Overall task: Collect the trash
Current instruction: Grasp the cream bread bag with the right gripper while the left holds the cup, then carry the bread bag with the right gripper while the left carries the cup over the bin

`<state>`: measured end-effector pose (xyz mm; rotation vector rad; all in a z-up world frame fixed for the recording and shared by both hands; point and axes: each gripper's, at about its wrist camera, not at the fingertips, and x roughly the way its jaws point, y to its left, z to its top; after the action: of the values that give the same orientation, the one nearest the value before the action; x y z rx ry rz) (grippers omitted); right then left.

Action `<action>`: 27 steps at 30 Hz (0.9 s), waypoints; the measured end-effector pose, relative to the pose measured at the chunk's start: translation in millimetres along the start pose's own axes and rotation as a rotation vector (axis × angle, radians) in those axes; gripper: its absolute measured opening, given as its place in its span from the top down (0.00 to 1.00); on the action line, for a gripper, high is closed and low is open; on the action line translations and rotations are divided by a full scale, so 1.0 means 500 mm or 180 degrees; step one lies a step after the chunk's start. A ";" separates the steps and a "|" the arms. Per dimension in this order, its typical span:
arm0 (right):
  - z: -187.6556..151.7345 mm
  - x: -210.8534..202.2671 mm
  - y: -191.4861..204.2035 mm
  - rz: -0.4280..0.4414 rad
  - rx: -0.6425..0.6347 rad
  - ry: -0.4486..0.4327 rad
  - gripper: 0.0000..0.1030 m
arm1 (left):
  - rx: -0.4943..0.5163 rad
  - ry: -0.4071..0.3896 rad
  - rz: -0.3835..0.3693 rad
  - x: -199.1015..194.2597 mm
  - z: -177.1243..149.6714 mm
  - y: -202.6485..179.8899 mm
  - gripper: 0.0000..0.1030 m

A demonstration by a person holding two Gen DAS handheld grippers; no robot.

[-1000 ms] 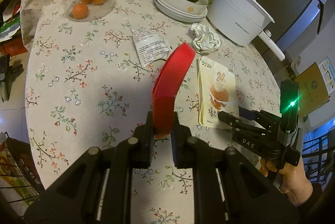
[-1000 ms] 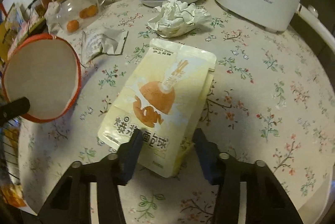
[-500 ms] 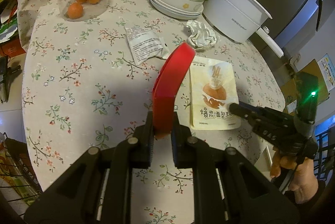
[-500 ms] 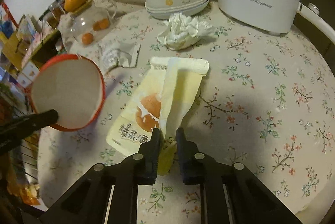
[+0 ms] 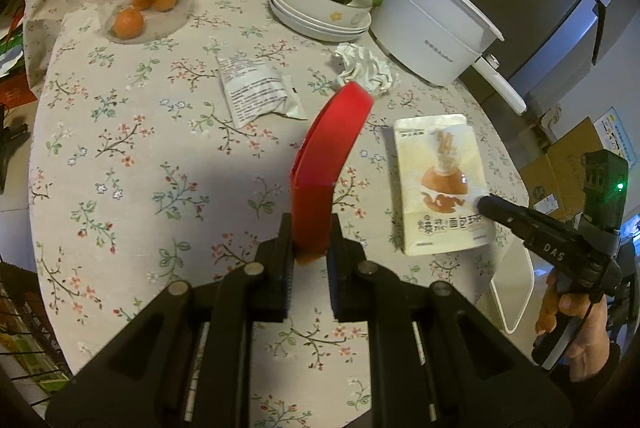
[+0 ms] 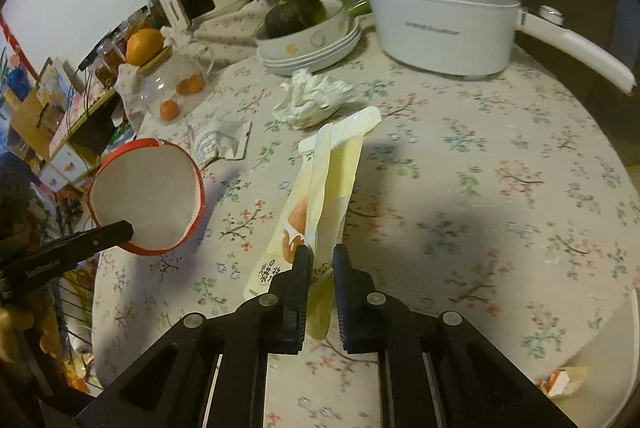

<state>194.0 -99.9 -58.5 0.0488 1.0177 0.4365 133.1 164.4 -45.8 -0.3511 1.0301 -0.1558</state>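
My left gripper (image 5: 311,240) is shut on the rim of a red paper bowl (image 5: 328,148), held on edge above the floral tablecloth. In the right wrist view the bowl's white inside (image 6: 144,196) faces right. My right gripper (image 6: 319,260) is shut on the near end of a yellow snack pouch (image 6: 332,180), which is folded lengthwise and lifted off the cloth. The left wrist view shows that pouch (image 5: 440,184) to the right of the bowl, with the right gripper (image 5: 486,206) at its edge. A crumpled tissue (image 6: 312,100) and a torn white wrapper (image 6: 218,144) lie further back.
A glass jar with oranges (image 5: 144,4) stands at the back left. Stacked white bowls holding a green squash (image 5: 320,8) and a white electric pot (image 5: 432,32) with a long handle line the back. A small orange-and-white scrap (image 6: 560,380) lies at the near right.
The right gripper closed on the flat pouch and lifted its near end, and the pouch folded lengthwise. The left gripper and red bowl barely moved.
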 end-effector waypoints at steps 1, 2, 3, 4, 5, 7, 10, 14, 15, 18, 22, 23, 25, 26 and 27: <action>-0.001 -0.008 -0.007 -0.0006 0.0013 -0.0015 0.88 | 0.0007 0.0002 -0.0011 0.001 0.000 -0.005 0.85; -0.002 -0.018 -0.014 -0.0007 0.0028 -0.0034 0.88 | 0.0011 0.0005 -0.0020 0.002 0.001 -0.007 0.85; -0.005 -0.029 -0.022 -0.0014 0.0042 -0.0056 0.88 | 0.0018 0.0010 -0.0033 0.004 0.001 -0.012 0.85; -0.007 -0.041 -0.030 -0.0027 0.0053 -0.0081 0.88 | 0.0025 0.0015 -0.0042 0.006 0.001 -0.017 0.85; -0.008 -0.048 -0.035 -0.0033 0.0062 -0.0093 0.88 | 0.0033 0.0018 -0.0050 0.007 0.001 -0.020 0.85; -0.012 -0.071 -0.053 -0.0049 0.0099 -0.0131 0.88 | 0.0048 0.0027 -0.0066 0.010 0.001 -0.028 0.85; -0.019 -0.100 -0.080 -0.0078 0.0141 -0.0175 0.88 | 0.0087 0.0043 -0.0083 0.014 0.001 -0.043 0.85; -0.036 -0.146 -0.133 -0.0130 0.0253 -0.0226 0.88 | 0.0116 0.0067 -0.0121 0.020 -0.001 -0.062 0.85; -0.040 -0.156 -0.144 -0.0142 0.0280 -0.0235 0.88 | 0.0121 0.0075 -0.0135 0.023 -0.001 -0.067 0.85; -0.055 -0.187 -0.183 -0.0202 0.0373 -0.0265 0.88 | 0.0143 0.0091 -0.0189 0.030 0.000 -0.089 0.85; -0.076 -0.228 -0.230 -0.0285 0.0464 -0.0316 0.88 | 0.0243 0.0118 -0.0254 0.042 0.000 -0.132 0.85; -0.083 -0.239 -0.244 -0.0312 0.0492 -0.0328 0.88 | 0.0271 0.0124 -0.0266 0.045 -0.001 -0.143 0.85; -0.097 -0.259 -0.269 -0.0357 0.0547 -0.0348 0.88 | 0.0329 0.0135 -0.0296 0.050 -0.002 -0.163 0.85; -0.103 -0.266 -0.279 -0.0377 0.0565 -0.0352 0.88 | 0.0371 0.0142 -0.0319 0.053 -0.004 -0.179 0.85; -0.112 -0.278 -0.294 -0.0415 0.0596 -0.0358 0.88 | 0.0398 0.0146 -0.0332 0.055 -0.005 -0.188 0.85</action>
<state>134.0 -295.4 -10.9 0.1719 0.9424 0.2164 148.3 68.2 -35.7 -0.2888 1.0425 -0.3218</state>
